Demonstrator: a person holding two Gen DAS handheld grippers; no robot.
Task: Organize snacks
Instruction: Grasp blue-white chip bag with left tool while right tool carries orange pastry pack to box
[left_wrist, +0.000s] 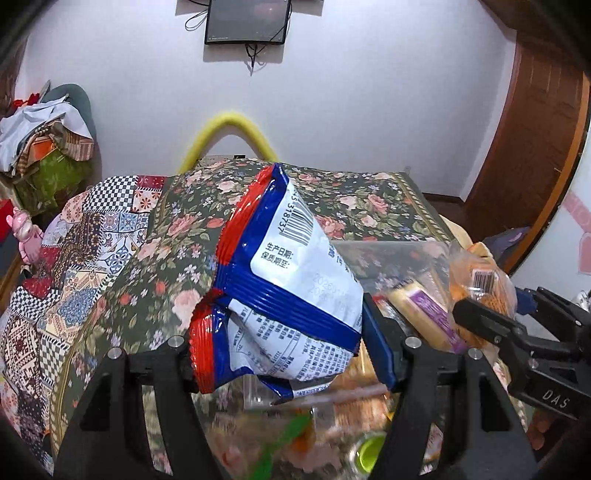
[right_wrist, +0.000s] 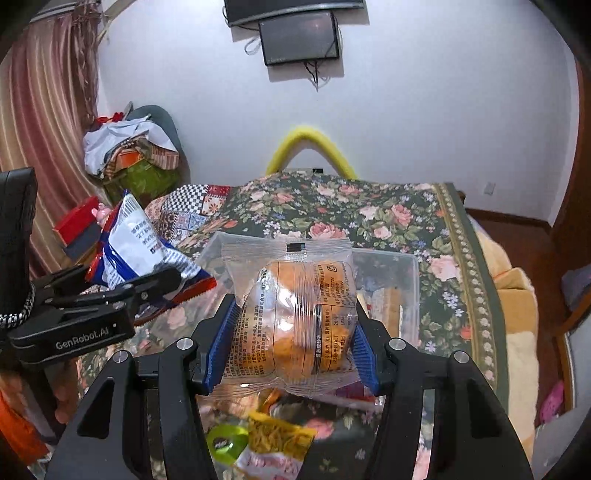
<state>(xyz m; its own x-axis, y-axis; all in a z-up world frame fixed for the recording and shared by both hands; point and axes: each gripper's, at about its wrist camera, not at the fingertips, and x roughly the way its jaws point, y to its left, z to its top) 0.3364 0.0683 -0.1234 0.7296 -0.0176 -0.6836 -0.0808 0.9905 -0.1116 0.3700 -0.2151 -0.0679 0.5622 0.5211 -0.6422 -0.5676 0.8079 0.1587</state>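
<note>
My left gripper (left_wrist: 284, 354) is shut on a white, blue and red snack bag (left_wrist: 284, 273) and holds it above the floral table; the bag also shows in the right wrist view (right_wrist: 136, 247). My right gripper (right_wrist: 291, 332) is shut on a clear-wrapped orange pastry (right_wrist: 299, 317), held just in front of a clear plastic box (right_wrist: 406, 273). The pastry shows in the left wrist view (left_wrist: 476, 284), beside the box (left_wrist: 388, 251). The box holds a yellow and purple packet (left_wrist: 424, 314).
Loose snacks lie on the floral cloth below the grippers: a yellow noodle packet (right_wrist: 277, 439) and a green-lidded item (right_wrist: 225, 443). A yellow curved tube (right_wrist: 310, 147) stands at the table's far edge. Piled clothes (right_wrist: 133, 147) sit at the left, and a wooden door (left_wrist: 535, 147) is at the right.
</note>
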